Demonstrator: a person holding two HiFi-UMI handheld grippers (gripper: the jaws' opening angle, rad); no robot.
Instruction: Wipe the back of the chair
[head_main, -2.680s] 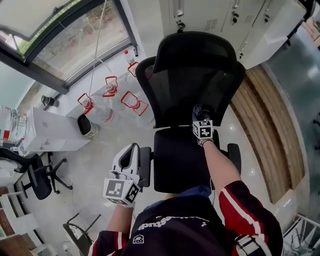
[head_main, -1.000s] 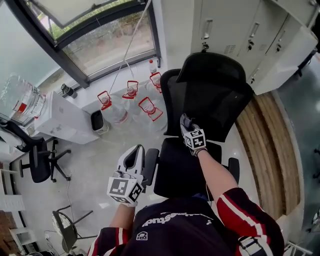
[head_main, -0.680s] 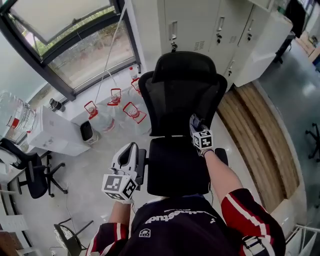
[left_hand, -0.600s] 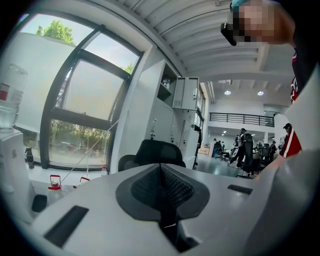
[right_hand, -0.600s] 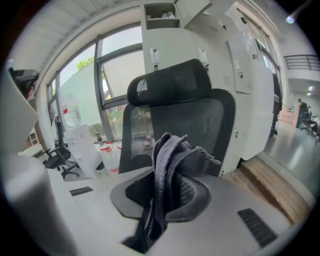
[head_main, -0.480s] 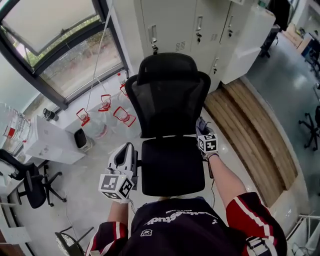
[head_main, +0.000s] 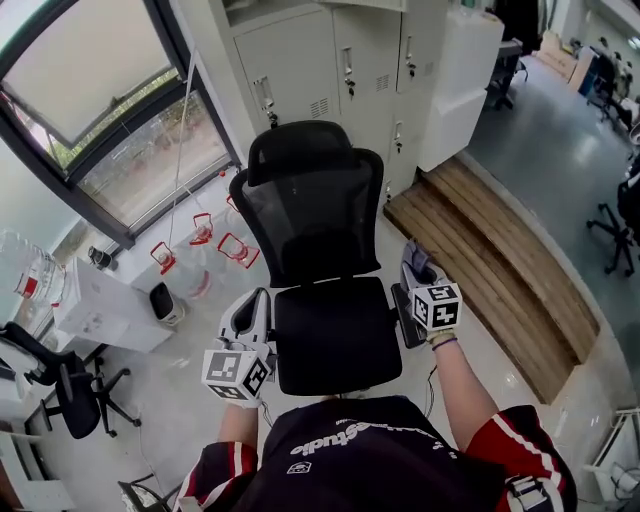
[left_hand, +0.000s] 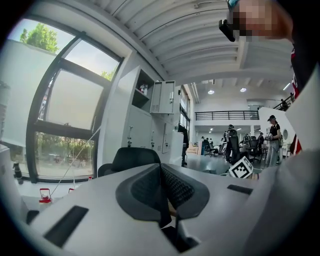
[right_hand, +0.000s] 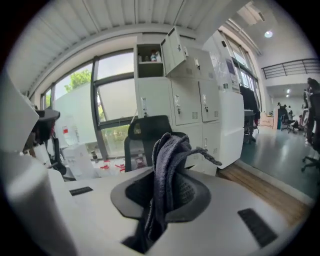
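Observation:
The black office chair stands in front of me, its mesh back (head_main: 308, 215) and headrest (head_main: 300, 150) facing me over the seat (head_main: 335, 335). My right gripper (head_main: 417, 264) hangs beside the right armrest (head_main: 404, 316), off the chair back, shut on a dark grey cloth (right_hand: 167, 160) that sticks up between the jaws; the chair (right_hand: 147, 132) shows beyond it. My left gripper (head_main: 254, 302) is by the left armrest, jaws shut with nothing held (left_hand: 162, 187). The headrest (left_hand: 135, 157) appears past it.
White lockers (head_main: 340, 60) stand behind the chair, with a wooden platform (head_main: 490, 250) to the right. Water jugs with red handles (head_main: 205, 230) sit below the window (head_main: 90, 130) at the left. Another office chair (head_main: 70, 380) is at the far left.
The right gripper with the cloth has come off the lower chair back and moved right, beside the seat. The view has pulled back from the chair. The left gripper stayed by the left armrest.

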